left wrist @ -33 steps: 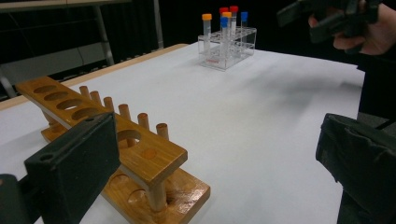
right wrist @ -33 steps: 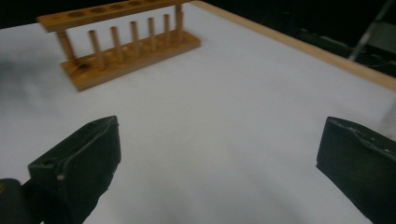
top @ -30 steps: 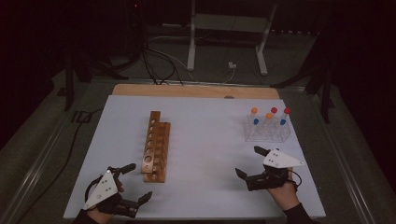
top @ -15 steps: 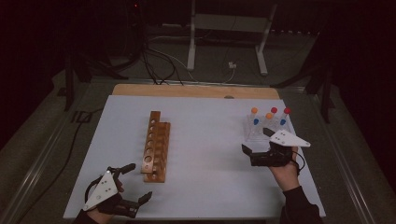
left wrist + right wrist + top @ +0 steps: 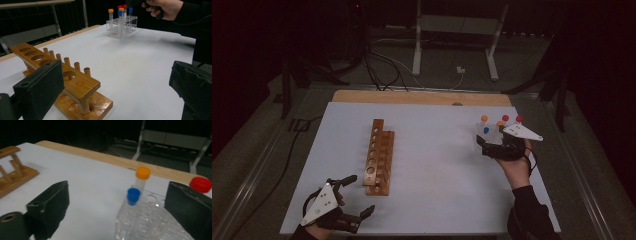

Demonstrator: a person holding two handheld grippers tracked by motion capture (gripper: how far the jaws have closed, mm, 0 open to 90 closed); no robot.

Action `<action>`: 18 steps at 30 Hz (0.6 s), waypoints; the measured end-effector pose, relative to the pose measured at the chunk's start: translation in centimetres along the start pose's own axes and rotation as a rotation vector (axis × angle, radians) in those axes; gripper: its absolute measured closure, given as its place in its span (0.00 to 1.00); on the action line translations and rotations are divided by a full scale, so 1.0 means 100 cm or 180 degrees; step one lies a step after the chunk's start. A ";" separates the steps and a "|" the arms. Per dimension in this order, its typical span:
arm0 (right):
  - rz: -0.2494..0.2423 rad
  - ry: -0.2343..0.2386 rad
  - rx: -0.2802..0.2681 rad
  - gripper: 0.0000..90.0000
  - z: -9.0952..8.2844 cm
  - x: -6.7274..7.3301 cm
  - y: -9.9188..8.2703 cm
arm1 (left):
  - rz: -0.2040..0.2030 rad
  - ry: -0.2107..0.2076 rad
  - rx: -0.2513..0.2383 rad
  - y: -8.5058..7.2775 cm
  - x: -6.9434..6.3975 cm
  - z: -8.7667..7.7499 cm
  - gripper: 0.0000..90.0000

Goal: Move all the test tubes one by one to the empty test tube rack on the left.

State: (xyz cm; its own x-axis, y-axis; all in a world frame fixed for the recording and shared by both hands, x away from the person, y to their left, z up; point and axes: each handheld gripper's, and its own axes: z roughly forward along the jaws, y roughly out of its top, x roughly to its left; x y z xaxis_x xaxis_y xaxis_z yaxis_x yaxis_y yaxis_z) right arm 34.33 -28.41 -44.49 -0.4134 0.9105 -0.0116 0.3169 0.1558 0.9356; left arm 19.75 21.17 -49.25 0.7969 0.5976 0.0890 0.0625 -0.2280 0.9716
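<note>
A clear plastic rack (image 5: 493, 135) at the table's right holds several capped tubes, blue (image 5: 133, 195), orange (image 5: 143, 173) and red (image 5: 200, 184). My right gripper (image 5: 485, 145) is at that rack's near side, open. Its jaws have just been closing a little; the blue-capped tube and the rack's corner lie between them, untouched. A wooden tube rack (image 5: 379, 155) with empty holes stands left of centre. My left gripper (image 5: 359, 195) rests open near the front left corner, beside the wooden rack's (image 5: 62, 72) near end, with nothing between its jaws. The left gripper view shows the clear rack (image 5: 121, 27) and the right hand (image 5: 165, 7) far off.
The white table top (image 5: 437, 175) has a wooden strip (image 5: 412, 97) along its far edge. Beyond it, cables (image 5: 382, 70) and a metal stand's legs (image 5: 417, 55) are on the dark floor. Bare white surface lies between the two racks.
The right gripper has moved away from the front edge, up to the clear rack. The left gripper has stayed in place.
</note>
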 end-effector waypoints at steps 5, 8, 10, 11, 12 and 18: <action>0.0089 -0.0120 0.0048 0.25 0.009 -0.008 -0.005 | -0.0006 -0.0003 -0.0002 0.000 0.000 0.000 0.01; 0.0119 -0.0187 0.0122 0.34 0.015 -0.011 -0.008 | -0.0023 -0.0033 -0.0024 0.000 0.000 0.000 0.01; 0.0123 -0.0223 0.0169 0.40 0.018 -0.013 -0.010 | -0.0010 -0.0018 -0.0012 0.000 0.000 0.000 0.01; 0.0135 -0.0227 0.0187 0.43 0.020 -0.014 -0.011 | -0.0009 -0.0025 -0.0007 0.000 0.000 0.000 0.01; 0.0140 -0.0241 0.0210 0.48 0.022 -0.015 -0.012 | -0.0009 -0.0020 -0.0007 0.000 0.000 0.000 0.01; 0.0145 -0.0232 0.0384 0.62 0.032 -0.017 -0.018 | -0.0026 -0.0044 -0.0029 0.000 0.000 0.000 0.01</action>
State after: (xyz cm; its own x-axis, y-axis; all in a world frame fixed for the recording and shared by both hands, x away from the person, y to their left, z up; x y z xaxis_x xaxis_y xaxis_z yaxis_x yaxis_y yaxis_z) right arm 37.24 -29.03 -47.27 -0.3347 0.9423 0.0003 0.4360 0.1545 0.8866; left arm 19.77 21.19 -49.26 0.8046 0.5887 0.0779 0.0637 -0.2160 0.9743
